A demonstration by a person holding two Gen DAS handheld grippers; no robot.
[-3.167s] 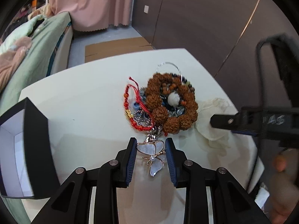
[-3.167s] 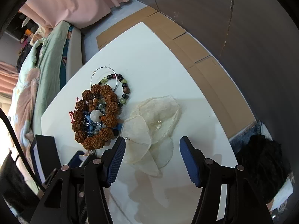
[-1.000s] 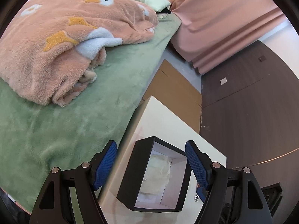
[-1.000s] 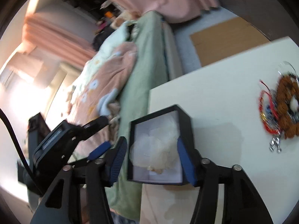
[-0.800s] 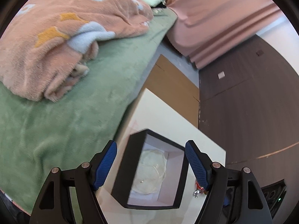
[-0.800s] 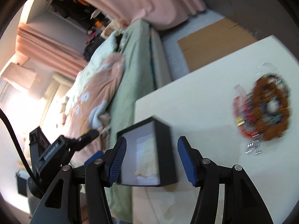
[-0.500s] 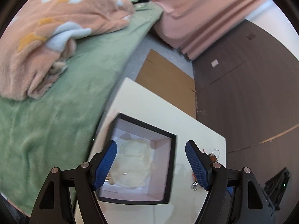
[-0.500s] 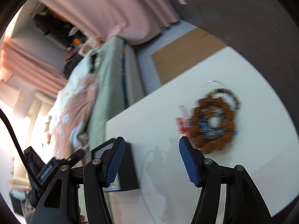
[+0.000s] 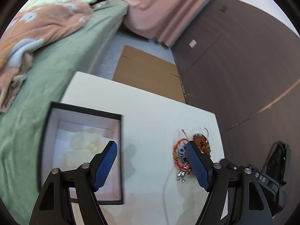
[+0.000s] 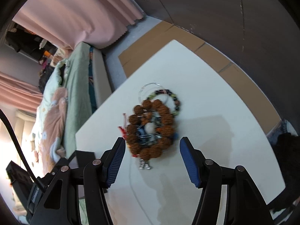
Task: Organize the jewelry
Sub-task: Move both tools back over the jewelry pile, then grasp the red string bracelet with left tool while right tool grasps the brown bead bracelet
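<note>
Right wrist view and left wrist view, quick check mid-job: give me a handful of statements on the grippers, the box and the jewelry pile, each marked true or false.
1. The right gripper is open and empty. True.
2. The brown bead bracelet lies inside the black box. False: it lies on the white table, in a pile with other jewelry.
3. The box is open, with a pale fabric flower inside. True.
4. The left gripper is clamped on a red cord bracelet. False: its jaws are open and hold nothing; the cord bracelet lies in the pile on the table.
5. A green and dark bead bracelet lies at the pile's far edge. True.
</note>
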